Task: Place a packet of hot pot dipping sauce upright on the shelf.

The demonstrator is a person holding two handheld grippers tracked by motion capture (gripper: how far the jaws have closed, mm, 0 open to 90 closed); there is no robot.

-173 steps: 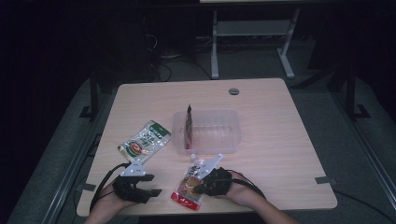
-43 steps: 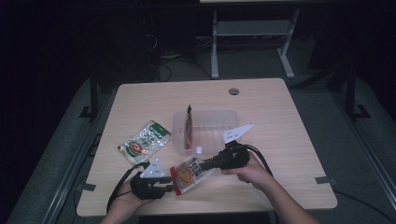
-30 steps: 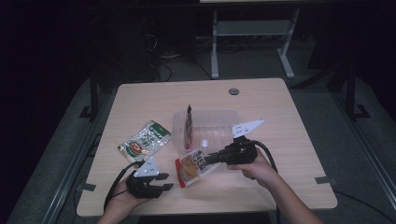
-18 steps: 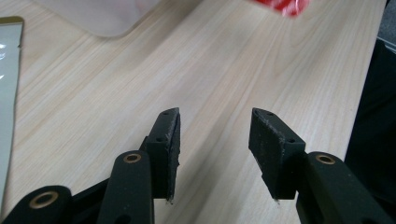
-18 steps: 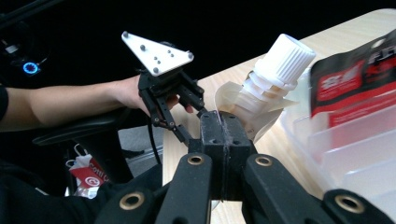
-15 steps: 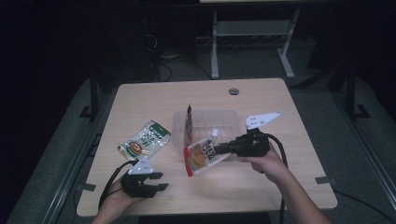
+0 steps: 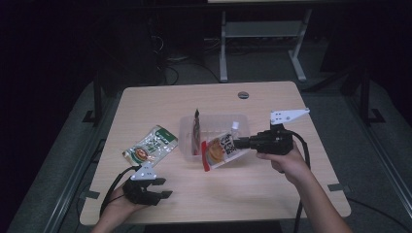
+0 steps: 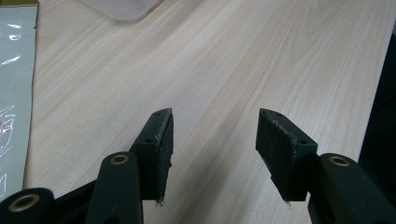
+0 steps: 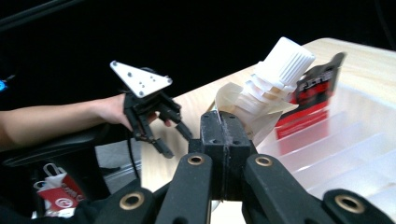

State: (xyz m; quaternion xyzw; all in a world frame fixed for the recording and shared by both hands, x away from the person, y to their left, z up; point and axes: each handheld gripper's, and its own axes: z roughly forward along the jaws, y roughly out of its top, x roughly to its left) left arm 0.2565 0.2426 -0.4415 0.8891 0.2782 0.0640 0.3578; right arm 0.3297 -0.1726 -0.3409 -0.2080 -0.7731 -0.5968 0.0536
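Here a spouted pouch (image 7: pixel 221 150) is gripped by the right tool (image 7: pixel 241 142) over the clear bin (image 7: pixel 187 131), where a dark packet (image 7: pixel 196 132) stands, its print unreadable, while the left tool (image 7: pixel 163 187), just opening, is held empty

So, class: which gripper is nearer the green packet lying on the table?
Left. The left gripper sits just below the green packet, jaws open; the right gripper is beyond it, over the clear bin.

A pale wooden table (image 7: pixel 170 102) stands on a grey floor (image 7: pixel 58 165) in a dim room — beyond it a white metal frame (image 7: pixel 262 34), with dark cables (image 7: pixel 167 60) lying nearby.
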